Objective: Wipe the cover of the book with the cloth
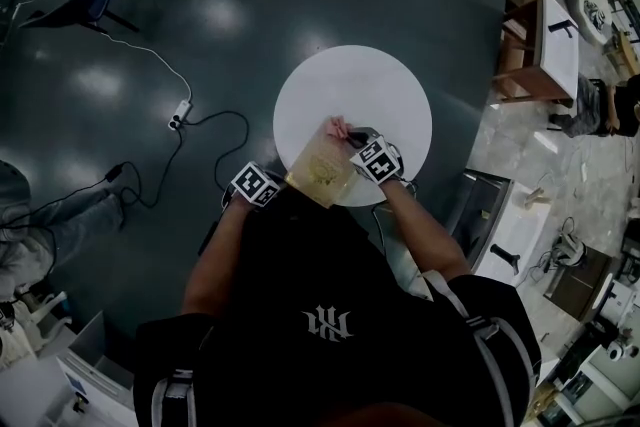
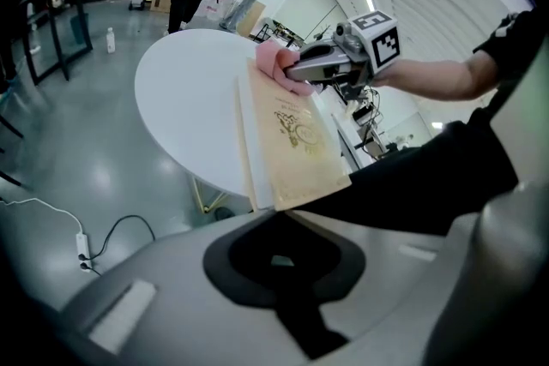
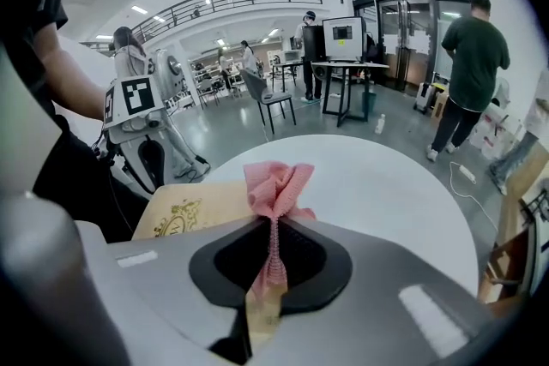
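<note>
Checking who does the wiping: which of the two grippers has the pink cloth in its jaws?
The right gripper: its jaws pinch the pink cloth, while the left gripper is shut on the book instead.

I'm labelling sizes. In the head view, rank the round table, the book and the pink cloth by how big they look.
1. table: clearly largest.
2. book: at the table's near edge.
3. cloth: smallest, bunched at the book's far end.
All at table height, so nearness hardly matters.
</note>
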The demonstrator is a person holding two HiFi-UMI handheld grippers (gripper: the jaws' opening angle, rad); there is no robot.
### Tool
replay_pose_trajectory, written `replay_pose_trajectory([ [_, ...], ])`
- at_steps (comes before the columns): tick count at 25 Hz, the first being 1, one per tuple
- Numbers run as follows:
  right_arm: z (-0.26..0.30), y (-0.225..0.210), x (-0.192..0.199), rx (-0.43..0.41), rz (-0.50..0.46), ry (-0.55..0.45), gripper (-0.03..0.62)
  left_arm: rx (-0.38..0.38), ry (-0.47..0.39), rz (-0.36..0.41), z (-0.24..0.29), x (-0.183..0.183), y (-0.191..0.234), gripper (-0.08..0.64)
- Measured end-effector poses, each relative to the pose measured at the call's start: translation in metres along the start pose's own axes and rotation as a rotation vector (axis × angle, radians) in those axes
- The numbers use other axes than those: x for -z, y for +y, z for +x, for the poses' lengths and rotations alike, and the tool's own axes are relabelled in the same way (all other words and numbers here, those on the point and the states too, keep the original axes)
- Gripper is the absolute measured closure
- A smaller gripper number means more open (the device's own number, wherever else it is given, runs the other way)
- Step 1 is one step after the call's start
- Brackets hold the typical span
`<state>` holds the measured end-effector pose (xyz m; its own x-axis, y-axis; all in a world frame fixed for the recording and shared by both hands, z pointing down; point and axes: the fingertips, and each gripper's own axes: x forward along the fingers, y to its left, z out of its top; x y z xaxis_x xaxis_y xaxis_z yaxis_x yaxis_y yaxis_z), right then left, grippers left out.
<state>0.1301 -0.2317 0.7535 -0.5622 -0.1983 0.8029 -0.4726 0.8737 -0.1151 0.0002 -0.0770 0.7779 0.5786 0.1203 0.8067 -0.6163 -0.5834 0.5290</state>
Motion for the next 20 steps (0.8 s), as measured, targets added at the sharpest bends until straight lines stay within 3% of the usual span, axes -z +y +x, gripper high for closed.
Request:
replay_pose_trajectory([
  [13,-0.022,-0.071,0.023,0.153,0.125,0.029,0.569,0.004,0.015,-0.002,-0.001,0.0,-0.003,0.541],
  [17,-0.047,-0.045,-0.01,0.106,0.107,-0.08,0.569,0.001,0.014,0.004,-0.001,-0.003,0.001,0.541],
  [20,-0.054,0.005,-0.029,0.011,0.065,-0.14,0.569,0.0,0.01,0.0,-0.001,-0.003,0.003,0.541],
])
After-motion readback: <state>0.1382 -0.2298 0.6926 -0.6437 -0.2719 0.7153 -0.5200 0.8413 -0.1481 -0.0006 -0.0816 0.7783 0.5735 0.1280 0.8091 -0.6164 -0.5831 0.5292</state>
